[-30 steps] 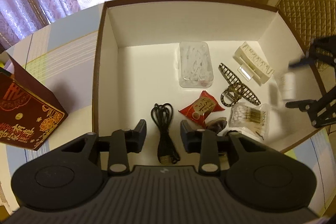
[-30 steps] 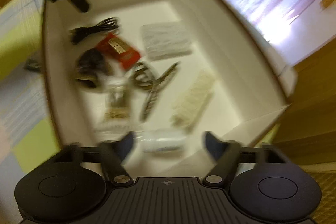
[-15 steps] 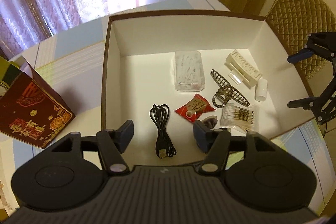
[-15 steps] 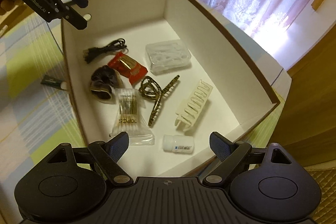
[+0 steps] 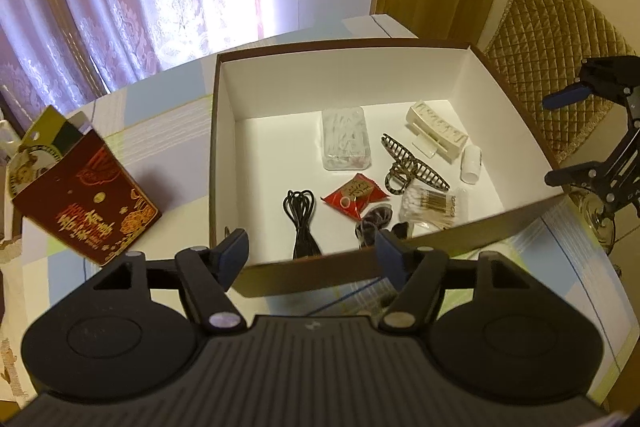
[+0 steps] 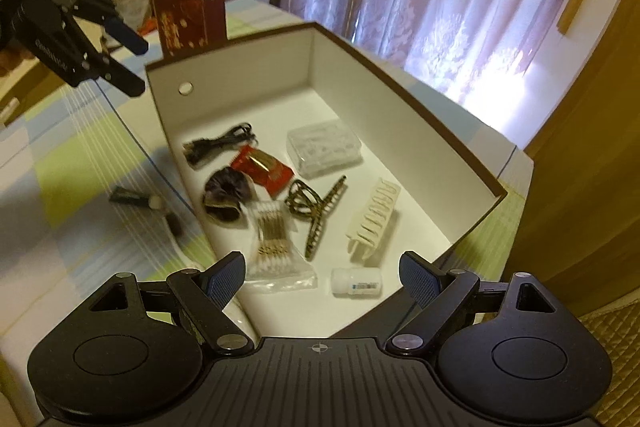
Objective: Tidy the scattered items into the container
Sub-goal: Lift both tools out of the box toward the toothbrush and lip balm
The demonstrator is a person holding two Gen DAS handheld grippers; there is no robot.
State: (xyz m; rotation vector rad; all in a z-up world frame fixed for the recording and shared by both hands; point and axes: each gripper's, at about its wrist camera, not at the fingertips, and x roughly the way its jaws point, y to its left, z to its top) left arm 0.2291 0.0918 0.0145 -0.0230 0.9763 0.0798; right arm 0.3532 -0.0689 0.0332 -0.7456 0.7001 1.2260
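Fingers spread empty on left gripper (image 5: 312, 251) and right gripper (image 6: 320, 277), held back outside box (image 6: 420, 115) since cable (image 5: 301, 213), clips and bottle (image 6: 356, 281) sat inside already; left small tube (image 6: 134, 201) out on table (image 6: 60, 163), probably next.

Straight ahead of the left gripper (image 5: 312, 253), whose black fingers are wearing blue pads, the box (image 5: 224, 155) is showing white walls under a brown rim. Inside it, a black cable (image 5: 301, 217) is lying beside a red wrapper (image 5: 354, 195) and a tortoiseshell clip (image 5: 412, 169). Off to its left, a maroon bag (image 5: 86, 205) is displaying gold print, and the tablecloth (image 5: 160, 131) is showing pale blue, green and lilac checks.
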